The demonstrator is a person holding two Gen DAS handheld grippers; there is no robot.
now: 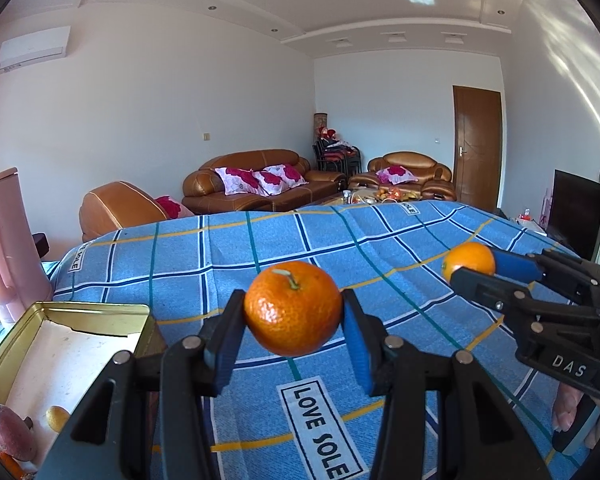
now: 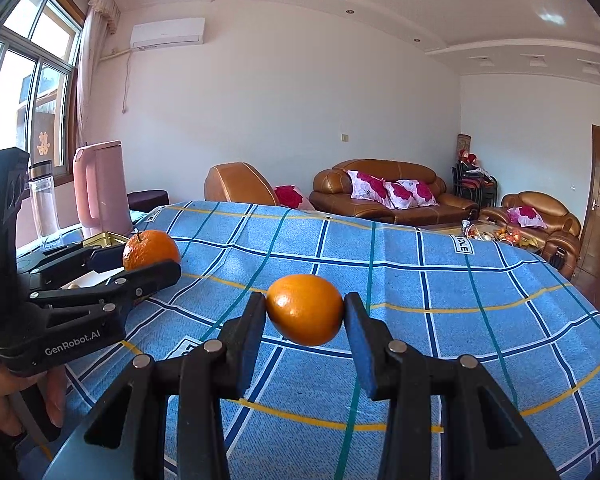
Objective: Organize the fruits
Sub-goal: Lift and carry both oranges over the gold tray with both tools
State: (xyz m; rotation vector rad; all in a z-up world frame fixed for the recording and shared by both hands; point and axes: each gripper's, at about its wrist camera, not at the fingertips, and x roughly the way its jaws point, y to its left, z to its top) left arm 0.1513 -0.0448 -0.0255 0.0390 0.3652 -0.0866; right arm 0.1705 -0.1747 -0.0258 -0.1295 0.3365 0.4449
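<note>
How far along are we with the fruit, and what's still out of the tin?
Done: the tin already holds a few pieces in its near corner. In hand: the left gripper clamps a stemmed orange, the right gripper a smooth orange, both above the cloth. Left: put both in the tin.

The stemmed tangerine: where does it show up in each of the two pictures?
Left wrist view: the stemmed tangerine sits centre frame, pinched in the left claw, above the blue checked cloth.
Right wrist view: the same tangerine is at the left edge, in that claw, before the pink jug.
Shared landmark: the brown sofa with floral pillows.
</note>
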